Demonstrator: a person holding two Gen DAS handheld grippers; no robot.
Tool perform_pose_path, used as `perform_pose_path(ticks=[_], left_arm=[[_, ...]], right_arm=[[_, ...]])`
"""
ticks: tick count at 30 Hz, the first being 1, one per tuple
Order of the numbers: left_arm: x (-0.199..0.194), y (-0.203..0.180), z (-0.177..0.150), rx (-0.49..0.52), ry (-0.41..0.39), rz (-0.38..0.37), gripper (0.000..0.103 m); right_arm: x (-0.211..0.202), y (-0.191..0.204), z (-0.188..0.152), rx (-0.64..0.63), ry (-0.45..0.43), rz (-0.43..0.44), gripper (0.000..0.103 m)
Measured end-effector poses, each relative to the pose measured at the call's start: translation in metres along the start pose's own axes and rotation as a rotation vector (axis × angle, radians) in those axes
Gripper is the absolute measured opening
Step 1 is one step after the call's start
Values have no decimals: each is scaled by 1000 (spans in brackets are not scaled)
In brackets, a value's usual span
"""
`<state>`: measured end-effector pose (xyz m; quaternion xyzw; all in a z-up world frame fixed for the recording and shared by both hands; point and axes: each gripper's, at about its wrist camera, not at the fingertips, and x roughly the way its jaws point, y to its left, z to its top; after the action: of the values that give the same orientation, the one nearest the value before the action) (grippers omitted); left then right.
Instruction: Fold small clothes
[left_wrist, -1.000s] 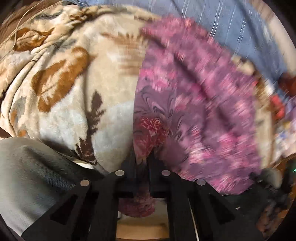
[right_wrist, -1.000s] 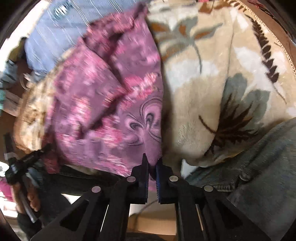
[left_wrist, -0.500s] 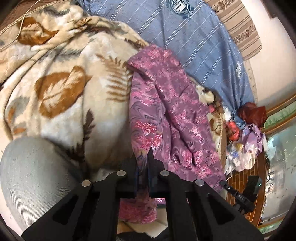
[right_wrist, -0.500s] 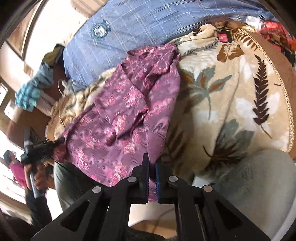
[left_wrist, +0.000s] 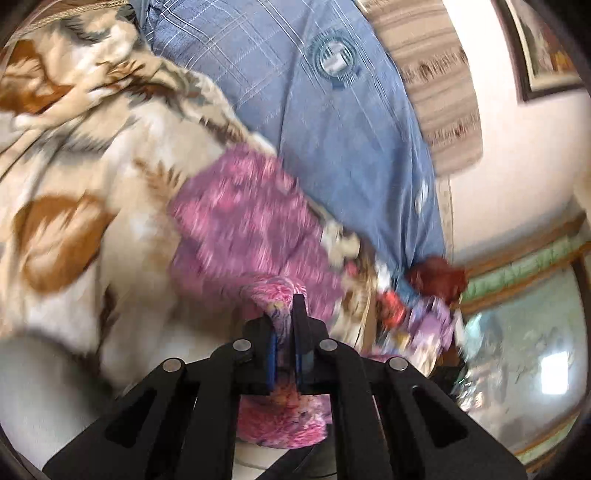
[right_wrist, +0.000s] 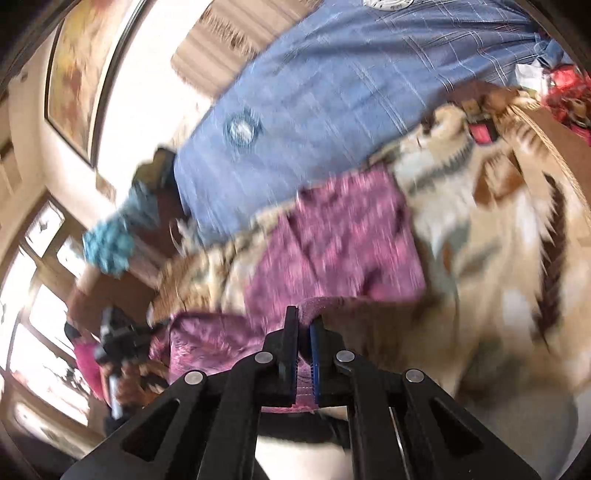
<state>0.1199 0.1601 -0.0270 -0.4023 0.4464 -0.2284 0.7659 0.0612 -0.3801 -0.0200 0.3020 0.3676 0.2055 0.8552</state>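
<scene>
While both of my grippers are clenched, each one pinches an edge of the same purple and pink floral-print garment (left_wrist: 243, 221). My left gripper (left_wrist: 284, 328) has a bunched fold of the cloth squeezed between its blue-lined pads, with more of it drooping below the fingers. My right gripper (right_wrist: 303, 332) bites a thin hem of the garment (right_wrist: 343, 236), which runs off to the left toward my other gripper (right_wrist: 114, 339), seen small and blurred at the frame's left edge. Just past my fingers, the rest of the garment lies draped over a plush cream blanket with brown and grey leaf patterns (left_wrist: 85, 177). Beyond the blanket spreads a blue plaid bedsheet with round emblems (left_wrist: 332, 110). Farther off, at the sheet's far edge, lies a striped beige cloth (left_wrist: 439, 88), with a framed picture (left_wrist: 543, 48) on the pale wall behind it.
</scene>
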Motion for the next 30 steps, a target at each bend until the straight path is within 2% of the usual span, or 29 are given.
perform_pose_path(ticks=[3,5,10,15,17,19,20,23,25,26,27,28,29,30], left_arm=[[36,4,47,-50,-7,-8,4],[69,9,83,-76,-6,13,4],[136,30,151,-171,-4,6,4],[198,41,200,-154,-40,74,5],[217,51,208,-124,-43,120,5],[229,65,208,-151,-10,148,6],[234,72,207,-168,9,160,9],[237,83,211,-196,41,136,13],[223,85,217,-245,17,71,28],[211,83,219,-251,-26,34,51],[199,80,221,-242,-78,19,66],[192,77,222,-226,-104,24,66],[186,72,223,-202,-113,38,66],[182,68,223,-182,-115,37,66]], right_arm=[[34,-23,50,65,-15,-11,5],[62,-39,82,95,3,-24,5],[141,-74,157,157,75,-75,5],[223,-103,216,156,119,-143,5],[252,-120,227,163,116,-166,5],[269,-132,226,162,127,-169,6],[276,-137,223,160,129,-163,10],[295,-156,218,177,193,-184,12],[289,-158,222,207,177,-138,19],[283,-155,226,206,158,-120,34],[275,-151,228,197,132,-112,60],[265,-145,230,182,92,-123,73],[258,-141,230,171,61,-139,78],[249,-135,231,151,37,-144,78]])
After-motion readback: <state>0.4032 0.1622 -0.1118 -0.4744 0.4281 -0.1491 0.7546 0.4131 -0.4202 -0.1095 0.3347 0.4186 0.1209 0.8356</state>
